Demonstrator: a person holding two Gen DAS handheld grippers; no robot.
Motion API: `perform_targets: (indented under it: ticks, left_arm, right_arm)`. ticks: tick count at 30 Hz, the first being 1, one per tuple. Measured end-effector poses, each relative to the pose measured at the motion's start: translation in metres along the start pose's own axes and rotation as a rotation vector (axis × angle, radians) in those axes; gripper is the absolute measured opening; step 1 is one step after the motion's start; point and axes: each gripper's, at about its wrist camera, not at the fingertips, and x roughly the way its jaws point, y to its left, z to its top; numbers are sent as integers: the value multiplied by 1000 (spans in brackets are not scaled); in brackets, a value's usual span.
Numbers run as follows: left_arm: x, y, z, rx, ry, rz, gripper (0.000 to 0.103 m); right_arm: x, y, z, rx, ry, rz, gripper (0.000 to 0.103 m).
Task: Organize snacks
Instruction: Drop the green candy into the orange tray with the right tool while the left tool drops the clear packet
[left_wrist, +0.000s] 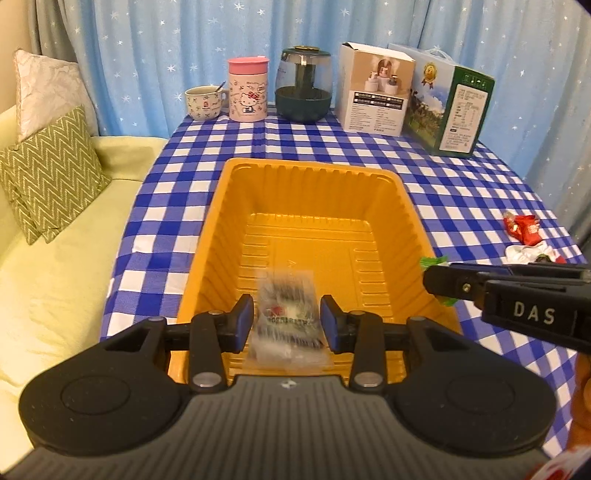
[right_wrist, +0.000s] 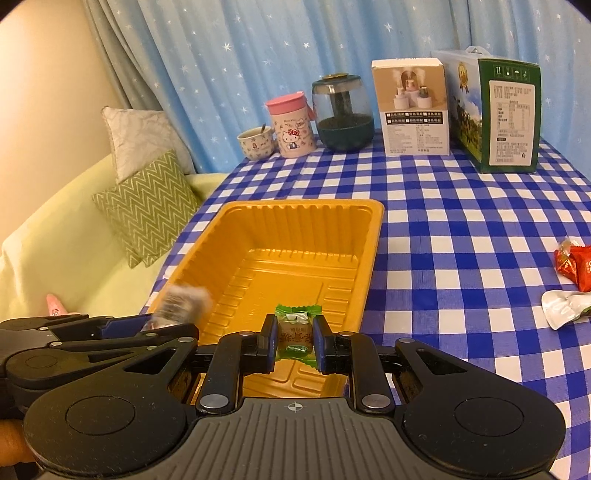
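Both claws tilt down over the near end of the tray (left_wrist: 317, 206), side by side. Left claw (left_wrist: 287, 320) has its blue pads partly spread around a clear, crinkly packet (left_wrist: 286, 314); the packet is motion-blurred and I cannot tell whether the pads press on it. Right claw (right_wrist: 295, 338) is pressed together on a small green-wrapped candy (right_wrist: 297, 334), squarish with frilled ends, held above the tray's near right corner. In the left view the right claw (left_wrist: 439, 282) reaches in over the tray's right rim, green wrapper showing at its tip.

Tray: a deep rectangular tub of thin glossy orange plastic with ribbed walls and a stepped floor, nothing resting on its visible floor. It sits on the table (left_wrist: 461, 192) under a blue-and-white checked cloth. Right of the tray lie red-wrapped candies (left_wrist: 524, 229) and a crumpled white wrapper (right_wrist: 565, 306). Beyond the tray stand a mug (left_wrist: 203, 103), a pink tumbler (left_wrist: 246, 88), a dark jar (left_wrist: 303, 85) and two boxes (left_wrist: 376, 88).
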Motion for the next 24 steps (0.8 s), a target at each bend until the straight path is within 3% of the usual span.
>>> perform_targets:
  ticks: [10,17,18,21,24]
  left_arm:
    - [-20,14,-3,-44,-31,20,37]
    - [-32,19,-5,-70,-49,31,46]
    - [-34,20,-6,-73,-50,32,47]
    - [-39,19,-9,-79,-52,36,47]
    - [-45,17,-10,-91,-56,35,49]
  right_arm:
    - [3,2,-2,3,14,14,20]
    - [4,6,-1,11,14,48,21]
    - [4,6,-1,21,15,55,23]
    - [-1,0,1,47,-3,57,64]
    - [-13,-8,1,72,-22,35,65]
